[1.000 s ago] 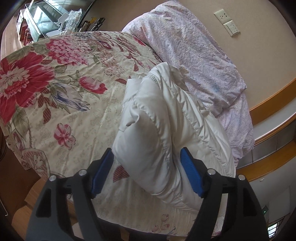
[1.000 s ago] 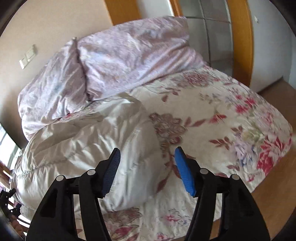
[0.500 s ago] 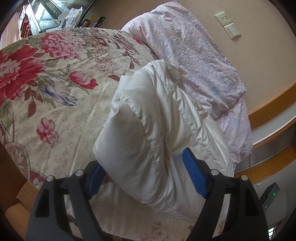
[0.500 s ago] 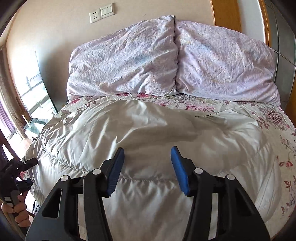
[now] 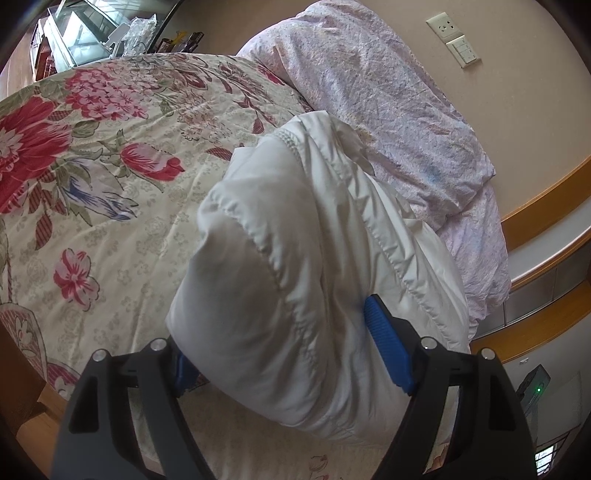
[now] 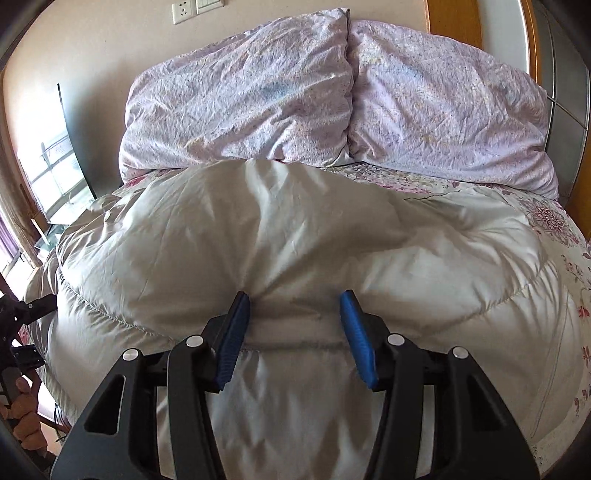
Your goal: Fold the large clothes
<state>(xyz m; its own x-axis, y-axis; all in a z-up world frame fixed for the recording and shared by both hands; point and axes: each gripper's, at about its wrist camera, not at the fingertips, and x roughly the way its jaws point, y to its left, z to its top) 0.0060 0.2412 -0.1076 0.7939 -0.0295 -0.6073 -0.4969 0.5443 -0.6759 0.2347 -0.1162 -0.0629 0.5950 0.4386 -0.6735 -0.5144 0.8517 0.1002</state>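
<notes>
A puffy white quilted jacket (image 5: 295, 221) lies bunched on the floral bedspread (image 5: 110, 184), near the pillows. My left gripper (image 5: 275, 328) is shut on a thick fold at one end of it. The padding bulges over the left pad, and the right blue pad (image 5: 384, 347) presses into its side. In the right wrist view the jacket (image 6: 295, 229) spreads wide across the bed. My right gripper (image 6: 295, 299) pinches a ridge of its near edge, and the fabric puckers at both blue pads. A hand with the other gripper (image 6: 14, 332) shows at the far left edge.
Two lilac pillows (image 6: 240, 103) (image 6: 443, 103) lean on the wall at the head of the bed. A wooden ledge (image 5: 546, 229) runs beside the bed. A glass cabinet with clutter (image 5: 81, 33) stands beyond the bed's far side. A window (image 6: 44, 155) is on the left.
My right gripper has swung from beside the jacket to over its near edge, facing the pillows, and its jaws have narrowed onto the fabric. The jacket's bulk has pushed closer into the left gripper.
</notes>
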